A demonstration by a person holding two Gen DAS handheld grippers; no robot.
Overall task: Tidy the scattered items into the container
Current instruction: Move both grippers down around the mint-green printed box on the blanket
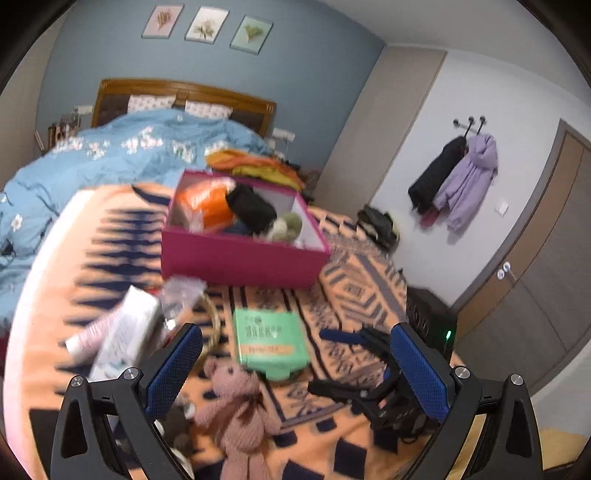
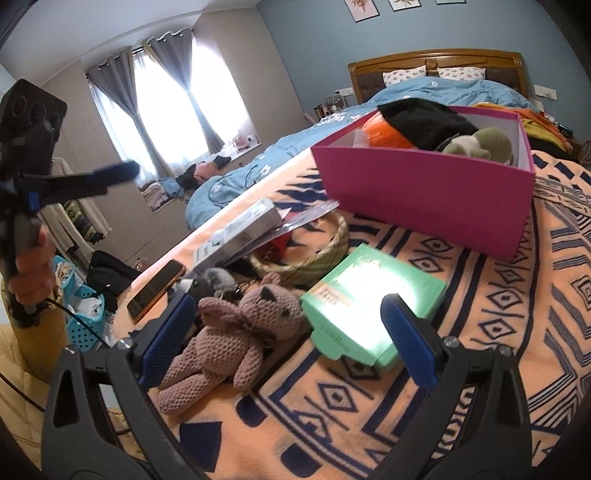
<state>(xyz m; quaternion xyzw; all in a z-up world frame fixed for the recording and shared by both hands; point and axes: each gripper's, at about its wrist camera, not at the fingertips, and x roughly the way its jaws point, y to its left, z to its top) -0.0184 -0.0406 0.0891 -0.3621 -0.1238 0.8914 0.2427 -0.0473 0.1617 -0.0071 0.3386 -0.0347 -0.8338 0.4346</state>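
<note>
Place: home bedroom | bed (image 1: 122, 155) with wooden headboard (image 1: 184, 98), blue quilt | curtained window (image 2: 184, 96) | coats on wall hooks (image 1: 461, 177) | framed prints (image 1: 207, 26)

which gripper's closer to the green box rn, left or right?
Right. The right gripper is open and low over the blanket, with the green box lying between its fingers. The left gripper is raised well off to the side, away from the box.

Wide-open right tongs (image 2: 291, 332) hover over a knitted bear (image 2: 236, 332) beside a green box (image 2: 373, 299).
</note>
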